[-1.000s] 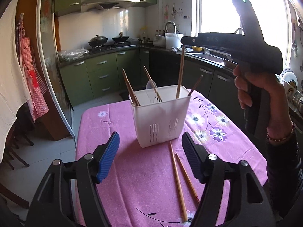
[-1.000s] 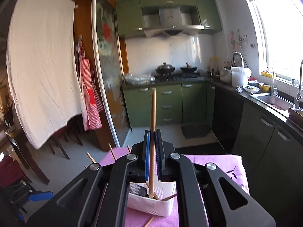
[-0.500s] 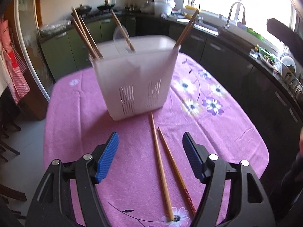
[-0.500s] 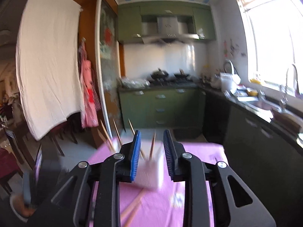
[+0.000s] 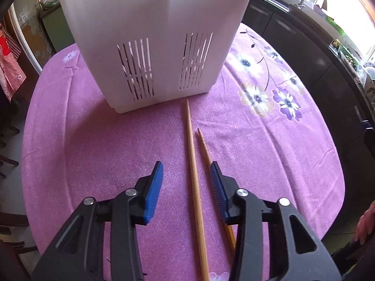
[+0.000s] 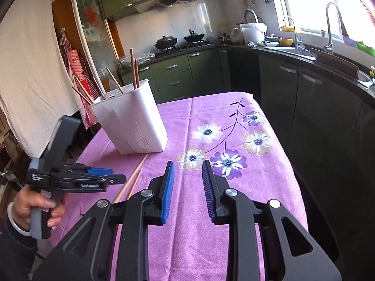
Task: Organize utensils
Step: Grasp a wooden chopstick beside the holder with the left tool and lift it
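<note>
A white slotted utensil holder (image 5: 154, 35) stands on the pink tablecloth (image 5: 82, 145); in the right wrist view (image 6: 131, 126) it holds several chopsticks. Two chopsticks lie on the cloth in front of it: a long pale one (image 5: 194, 182) and a darker, shorter one (image 5: 205, 147). My left gripper (image 5: 186, 182) is open and low over the cloth, its jaws on either side of the pale chopstick. It also shows in the right wrist view (image 6: 110, 179). My right gripper (image 6: 187, 187) is open and empty above the cloth, right of the chopsticks (image 6: 131, 180).
The flowered part of the cloth (image 6: 222, 145) lies to the right. Dark kitchen cabinets (image 6: 316, 107) with a sink run along the right side. Green cabinets and a stove (image 6: 178, 44) stand behind. A white sheet (image 6: 28, 70) hangs at the left.
My right gripper let go of a chopstick into the holder, opened and drew back to the right. My left gripper moved down and forward, and its jaws narrowed around the pale chopstick.
</note>
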### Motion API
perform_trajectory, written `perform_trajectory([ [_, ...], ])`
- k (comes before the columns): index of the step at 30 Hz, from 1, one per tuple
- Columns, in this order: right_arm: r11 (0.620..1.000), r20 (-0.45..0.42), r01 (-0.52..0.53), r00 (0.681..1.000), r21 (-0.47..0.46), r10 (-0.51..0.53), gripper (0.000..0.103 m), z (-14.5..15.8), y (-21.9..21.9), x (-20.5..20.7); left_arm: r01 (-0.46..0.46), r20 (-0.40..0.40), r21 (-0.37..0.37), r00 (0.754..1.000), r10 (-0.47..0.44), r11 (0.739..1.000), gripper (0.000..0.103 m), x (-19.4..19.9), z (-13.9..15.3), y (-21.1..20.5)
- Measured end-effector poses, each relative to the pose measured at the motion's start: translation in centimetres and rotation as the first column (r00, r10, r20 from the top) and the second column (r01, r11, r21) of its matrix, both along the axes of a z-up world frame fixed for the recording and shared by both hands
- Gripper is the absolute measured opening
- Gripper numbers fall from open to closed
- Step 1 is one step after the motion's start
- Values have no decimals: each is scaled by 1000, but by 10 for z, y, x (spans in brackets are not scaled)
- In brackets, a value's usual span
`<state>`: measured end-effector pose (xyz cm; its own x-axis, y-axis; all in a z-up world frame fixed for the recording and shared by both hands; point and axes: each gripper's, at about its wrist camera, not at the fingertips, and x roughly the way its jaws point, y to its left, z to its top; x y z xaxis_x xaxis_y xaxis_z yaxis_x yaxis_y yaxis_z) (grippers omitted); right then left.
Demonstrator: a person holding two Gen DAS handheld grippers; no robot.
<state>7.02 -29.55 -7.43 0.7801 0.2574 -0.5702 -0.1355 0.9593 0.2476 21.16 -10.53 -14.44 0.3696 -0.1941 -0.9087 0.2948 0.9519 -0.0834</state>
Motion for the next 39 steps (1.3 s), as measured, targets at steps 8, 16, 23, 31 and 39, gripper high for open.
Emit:
perform_trajectory([
  [8, 1000, -2, -11, 1000, 11, 11, 26, 7, 3, 2, 20, -28, 37, 999, -19, 999, 30, 12, -14, -12],
  [16, 1000, -14, -21, 1000, 21, 21, 26, 8, 5, 7, 33, -7, 87, 999, -32, 996, 22, 30, -17, -25],
  [23, 999, -30, -29, 999, 32, 30, 26, 5, 6, 9, 65, 10, 108, 998, -66, 992, 6, 25, -17, -27],
  [31, 999, -33, -37, 999, 33, 38, 26, 5, 8, 9, 45, 47, 64, 998, -48, 997, 6, 11, 3, -2],
  [39, 998, -43, -45, 998, 35, 46, 30, 3, 13, 12, 36, 231, -2, 972, -35, 999, 6, -37, 81, 38],
])
